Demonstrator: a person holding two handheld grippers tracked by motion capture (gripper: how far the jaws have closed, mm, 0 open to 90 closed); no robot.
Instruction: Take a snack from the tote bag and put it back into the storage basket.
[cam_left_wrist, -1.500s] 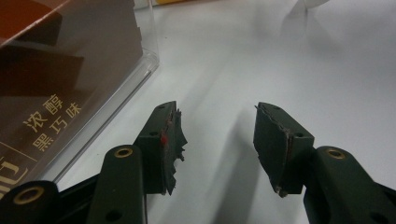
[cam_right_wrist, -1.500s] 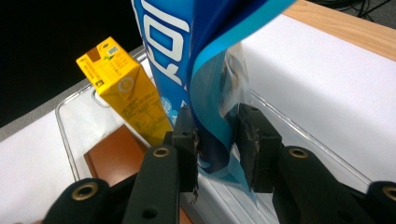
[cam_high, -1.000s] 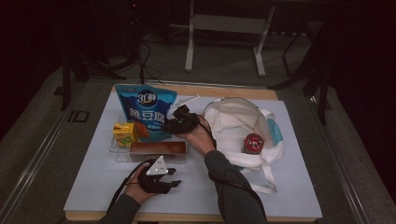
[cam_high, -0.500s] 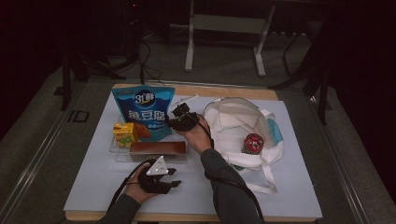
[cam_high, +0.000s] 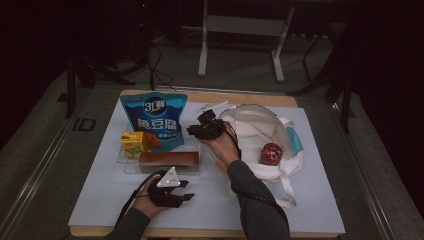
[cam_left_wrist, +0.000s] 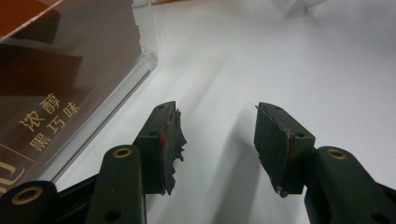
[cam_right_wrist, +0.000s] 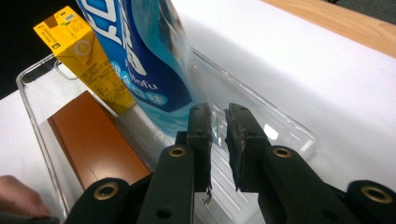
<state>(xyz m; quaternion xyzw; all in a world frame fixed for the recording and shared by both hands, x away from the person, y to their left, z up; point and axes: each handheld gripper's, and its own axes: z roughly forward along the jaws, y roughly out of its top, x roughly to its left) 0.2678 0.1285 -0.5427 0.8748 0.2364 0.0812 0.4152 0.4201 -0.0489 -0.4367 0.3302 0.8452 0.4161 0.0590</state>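
The right tool (cam_high: 200, 129) hung over the right end of the clear tray (cam_high: 131, 164), close beside the blue pouch (cam_high: 155, 120). In its own view the tool (cam_right_wrist: 218, 122) had its jaws down to a narrow slit with nothing pinched between them; they'd just snapped nearly shut and eased apart a touch. The pouch (cam_right_wrist: 140, 60) stood upright in the tray (cam_right_wrist: 285, 128), right ahead of the jaw tips, near but I couldn't tell if it was actually touching them.

Also in the tray: a yellow carton (cam_high: 134, 144) at the left, leaning against the pouch, and a brown box (cam_high: 169, 159) lying flat along the near side. From the right tool view the carton (cam_right_wrist: 84, 56) sat tilted just behind the box (cam_right_wrist: 93, 135).

The left tool (cam_high: 186, 191) rested on the white counter (cam_high: 320, 200) just in front of the tray, held in the left hand (cam_high: 150, 200). Its jaws (cam_left_wrist: 217, 140) stood about half open, empty, bare counter between them, and the box (cam_left_wrist: 51, 88) behind the tray wall was just off to the side.

Over to the right lay a white bag (cam_high: 260, 135) with a red can (cam_high: 270, 154) on it.
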